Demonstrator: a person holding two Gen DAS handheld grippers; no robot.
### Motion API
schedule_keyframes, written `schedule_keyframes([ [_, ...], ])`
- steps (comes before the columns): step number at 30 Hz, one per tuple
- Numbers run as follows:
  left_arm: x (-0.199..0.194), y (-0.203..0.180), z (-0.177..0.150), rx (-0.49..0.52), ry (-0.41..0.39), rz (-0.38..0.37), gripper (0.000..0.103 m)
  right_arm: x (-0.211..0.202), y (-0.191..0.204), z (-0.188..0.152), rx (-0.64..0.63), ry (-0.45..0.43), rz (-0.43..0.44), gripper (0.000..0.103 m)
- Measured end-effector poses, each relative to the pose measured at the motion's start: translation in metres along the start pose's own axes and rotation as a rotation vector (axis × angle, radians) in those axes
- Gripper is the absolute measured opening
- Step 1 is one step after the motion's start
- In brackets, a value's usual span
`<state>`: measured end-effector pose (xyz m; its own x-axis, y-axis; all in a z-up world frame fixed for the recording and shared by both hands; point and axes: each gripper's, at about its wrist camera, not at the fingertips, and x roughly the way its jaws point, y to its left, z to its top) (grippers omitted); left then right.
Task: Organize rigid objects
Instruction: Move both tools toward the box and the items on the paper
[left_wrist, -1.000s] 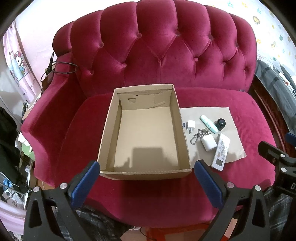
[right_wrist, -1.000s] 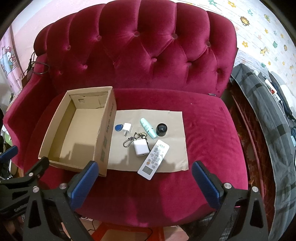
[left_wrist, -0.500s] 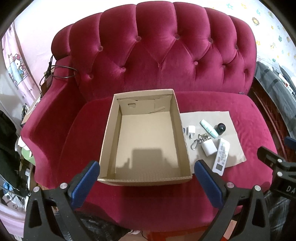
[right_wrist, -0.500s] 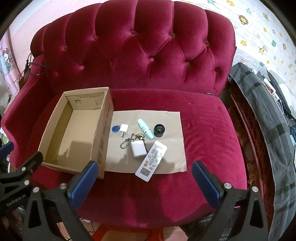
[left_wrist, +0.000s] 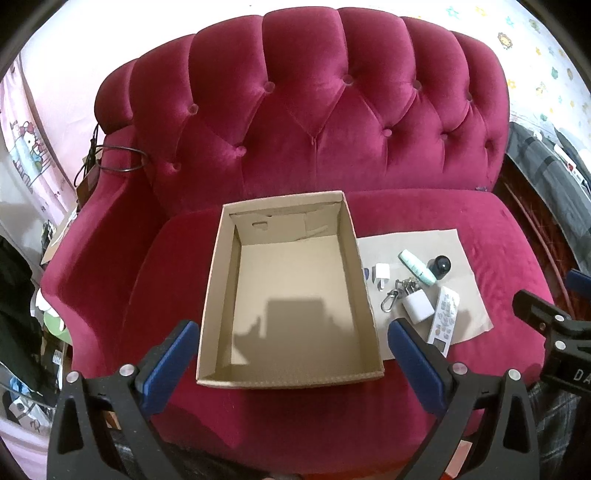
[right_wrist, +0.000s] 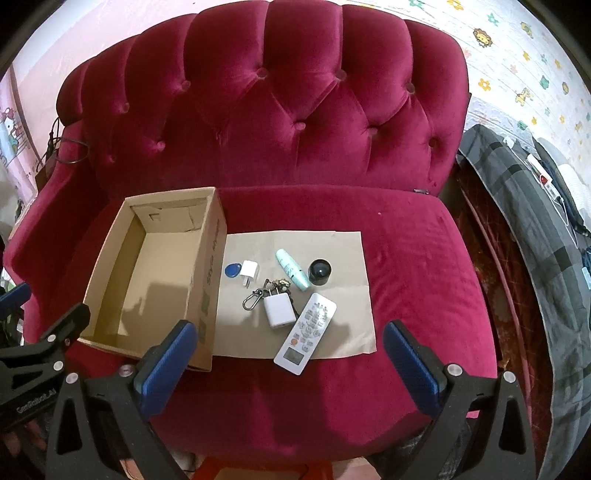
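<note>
Both my tongs, left and right, are wide apart and hold nothing. The empty box sits on the sofa beside the remote, charger and keys, ready to be filled.

Bright, sharp pics; fisheye warp w/ dark corners.

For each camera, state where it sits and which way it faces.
Left wrist: rides the left hand-held gripper, looking down over the open cardboard box on the red sofa; its own blue-padded fingers and the right hand-held gripper's tip show.
Right wrist: rides the right hand-held gripper, facing the remote and small items on the brown paper; the left hand-held gripper shows at left.
Shared: box, paper, remote, sofa.
</note>
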<state>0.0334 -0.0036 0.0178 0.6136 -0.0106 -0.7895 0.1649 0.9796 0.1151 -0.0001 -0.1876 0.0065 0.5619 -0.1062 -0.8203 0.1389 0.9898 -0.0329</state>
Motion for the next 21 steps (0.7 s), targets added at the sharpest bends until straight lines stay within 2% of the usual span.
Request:
schedule_keyframes([
  [8, 0.018, 0.005, 0.013, -0.009, -0.001, -0.025, 0.103, 0.008, -0.006, 0.003, 0.001, 0.013, -0.022, 0.103],
  [21, 0.063, 0.037, 0.047, -0.006, 0.007, -0.010, 0.103, 0.037, -0.008, 0.013, 0.006, 0.044, -0.043, 0.103],
])
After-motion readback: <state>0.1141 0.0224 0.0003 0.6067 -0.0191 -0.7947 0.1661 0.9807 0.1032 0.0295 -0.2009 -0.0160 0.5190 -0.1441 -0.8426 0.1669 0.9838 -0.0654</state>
